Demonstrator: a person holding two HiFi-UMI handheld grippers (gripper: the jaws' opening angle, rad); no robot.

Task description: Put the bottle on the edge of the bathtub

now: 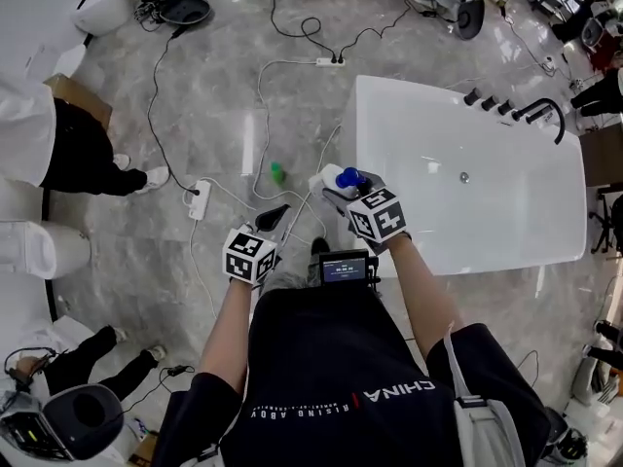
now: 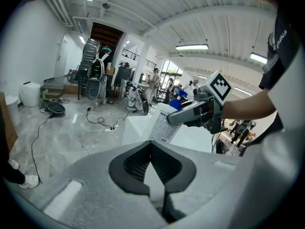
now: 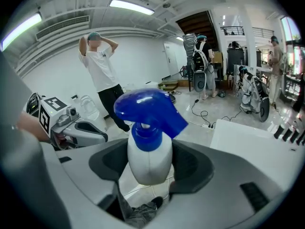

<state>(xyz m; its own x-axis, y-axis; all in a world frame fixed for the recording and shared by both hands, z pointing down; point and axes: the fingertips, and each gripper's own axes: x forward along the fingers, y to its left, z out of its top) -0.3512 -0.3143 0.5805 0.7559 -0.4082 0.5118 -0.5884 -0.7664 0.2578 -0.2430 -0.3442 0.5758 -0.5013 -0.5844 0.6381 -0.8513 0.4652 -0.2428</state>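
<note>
A white spray bottle [image 1: 334,177] with a blue trigger head sits between the jaws of my right gripper [image 1: 341,189], which is shut on its body just left of the white bathtub [image 1: 389,115]. Seen from the right gripper view, the bottle [image 3: 148,162] stands upright in the right gripper [image 3: 150,156], with the tub's corner [image 3: 248,132] to the right. My left gripper [image 1: 275,216] hangs over the floor to the bottle's left. In the left gripper view the left gripper [image 2: 151,149] has its tips touching and nothing between them, and the bottle [image 2: 162,125] shows ahead.
Cables and a power strip [image 1: 200,199] lie across the marble floor, with a small green object [image 1: 277,172] near the tub. A black faucet [image 1: 545,112] stands on the tub's far rim. A person [image 1: 78,154] stands at the left beside a white toilet [image 1: 29,246].
</note>
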